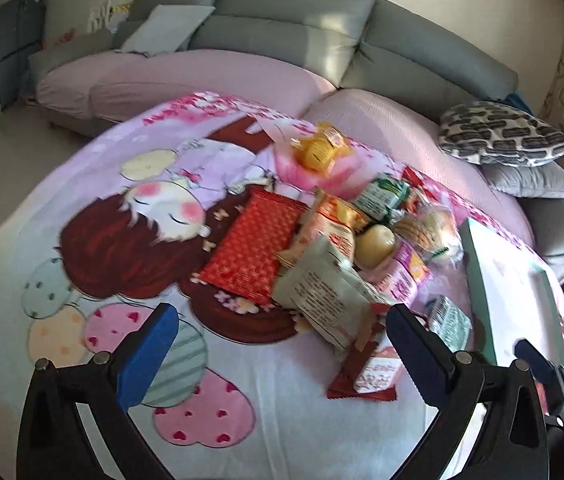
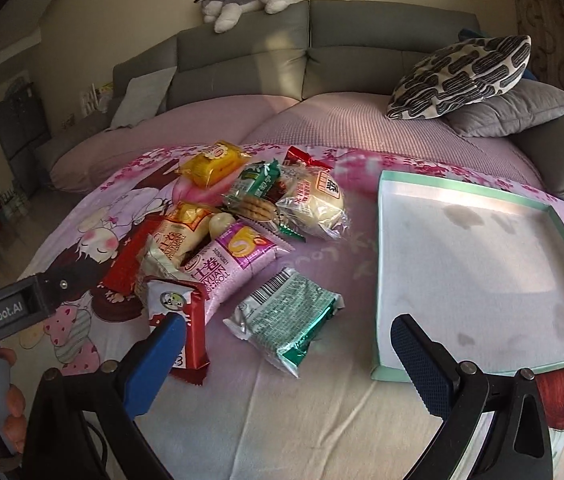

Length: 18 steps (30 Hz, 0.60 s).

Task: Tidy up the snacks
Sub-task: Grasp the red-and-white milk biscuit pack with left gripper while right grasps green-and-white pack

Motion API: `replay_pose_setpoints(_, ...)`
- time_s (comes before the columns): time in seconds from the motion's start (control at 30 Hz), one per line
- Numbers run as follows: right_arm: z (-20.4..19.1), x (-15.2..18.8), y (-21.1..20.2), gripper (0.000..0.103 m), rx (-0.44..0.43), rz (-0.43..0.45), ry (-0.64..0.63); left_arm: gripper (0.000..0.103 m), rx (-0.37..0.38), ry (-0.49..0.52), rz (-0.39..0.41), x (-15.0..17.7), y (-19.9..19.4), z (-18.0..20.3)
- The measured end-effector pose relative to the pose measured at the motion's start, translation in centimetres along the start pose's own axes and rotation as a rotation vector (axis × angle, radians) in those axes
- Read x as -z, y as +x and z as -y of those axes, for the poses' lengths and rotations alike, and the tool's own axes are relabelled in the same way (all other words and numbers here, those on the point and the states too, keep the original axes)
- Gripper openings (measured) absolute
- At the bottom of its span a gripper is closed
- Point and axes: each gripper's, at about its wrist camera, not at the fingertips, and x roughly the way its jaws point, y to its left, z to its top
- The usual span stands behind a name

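Both grippers gaping, empty. Crinkly green foil snack packet (image 2: 287, 322) lying just ahead of right gripper (image 2: 289, 344), long axis diagonal, beside shallow mint-rimmed cardboard tray (image 2: 377, 280); left gripper (image 1: 282, 344) farther off.

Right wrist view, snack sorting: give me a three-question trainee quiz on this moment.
1. True or false: the green-rimmed tray already holds snacks.
2. Which snack lies nearest the right gripper? A) yellow cake packet B) green foil packet C) wrapped bun
3. Fill in: both grippers, left gripper included, are ____.

Key: 1 false; 2 B; 3 open
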Motion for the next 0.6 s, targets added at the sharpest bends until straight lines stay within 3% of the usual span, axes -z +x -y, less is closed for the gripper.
replay_pose_setpoints(0.2, 0.2, -0.8, 1.1, 0.101, 0.002, 0.014, -0.001, 0.103, 0.051, 0.016, -0.025, 0.4, 0.7, 0.7)
replay_pose_setpoints(0.3, 0.3, -1.4, 1.5, 0.093, 0.011, 0.022, -0.013, 0.103, 0.081, 0.016, -0.022, 0.4, 0.8, 1.0)
replay_pose_setpoints(0.6, -0.1, -1.5, 3.7, 0.079, 0.033, -0.032, -0.056, 0.103, 0.059, 0.011, -0.038, 0.5, 1.3, 1.0)
